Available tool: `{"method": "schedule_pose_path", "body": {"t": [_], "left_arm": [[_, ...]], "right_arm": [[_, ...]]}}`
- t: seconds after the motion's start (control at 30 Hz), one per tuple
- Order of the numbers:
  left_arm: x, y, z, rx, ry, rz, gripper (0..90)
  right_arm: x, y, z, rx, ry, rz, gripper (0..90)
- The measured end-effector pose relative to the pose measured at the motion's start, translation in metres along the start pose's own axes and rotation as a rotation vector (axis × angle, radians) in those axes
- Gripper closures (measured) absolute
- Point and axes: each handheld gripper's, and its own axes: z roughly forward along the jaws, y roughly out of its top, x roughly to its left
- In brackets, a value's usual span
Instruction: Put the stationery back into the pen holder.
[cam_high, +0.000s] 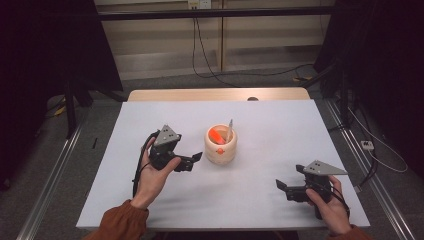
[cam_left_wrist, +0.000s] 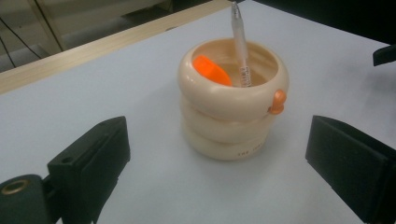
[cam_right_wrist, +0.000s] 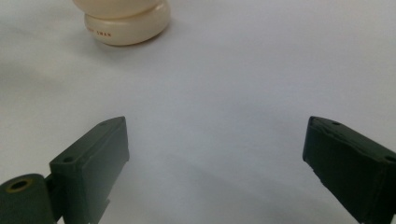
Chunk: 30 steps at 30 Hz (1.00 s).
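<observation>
Facing the cream pen holder (cam_left_wrist: 233, 105) squarely, our left gripper (cam_high: 192, 161) sits just beside it on the white table (cam_high: 280, 130), jaws spread wide and holding nothing; in the left gripper view the holder stands between the two black jaws but beyond their tips, so it is in line with the gap and not yet inside it. We see the holder upright near the middle of the table, built of stacked rounded rings, with a small orange knob (cam_left_wrist: 279, 101) on its side; inside it a clear pen (cam_left_wrist: 240, 44) stands close to upright, leaning slightly against the far rim, its long axis rising out of the mouth, and an orange piece (cam_left_wrist: 212, 70) rests against the inner wall beside it.

Our right gripper (cam_high: 286, 189) is well apart from the holder, lower and to the right in the high view; its jaws too are released and empty; in the right gripper view the holder's base (cam_right_wrist: 128, 25) shows far off at the upper left, off the line of the jaws.

We judge the left hand (cam_high: 152, 177) the nearer by a clear margin; the move that matters turns on that: the pen lies ahead of and above the left jaws, so a grasp would call for rising to the shaft and closing across it, not along it.
</observation>
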Motion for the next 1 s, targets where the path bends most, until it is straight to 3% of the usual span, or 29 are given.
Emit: {"method": "schedule_pose_path", "body": {"t": [0.4, 0.57, 0.67, 1.0], "left_arm": [[0.003, -0.020, -0.023, 0.022, 0.021, -0.015, 6.3], [0.006, -0.033, -0.029, 0.015, 0.026, -0.048, 6.3], [0.007, -0.039, -0.033, 0.035, 0.024, -0.060, 6.8], [0.011, -0.056, -0.049, 0.029, 0.067, -0.080, 6.8]], "right_arm": [[0.000, 0.000, 0.001, 0.002, -0.004, -0.002, 6.8], [0.000, 0.000, 0.001, 0.004, -0.006, -0.003, 6.8], [0.001, 0.000, 0.001, 0.004, -0.006, -0.002, 6.8], [0.001, 0.000, 0.001, 0.007, -0.004, -0.005, 6.8]]}}
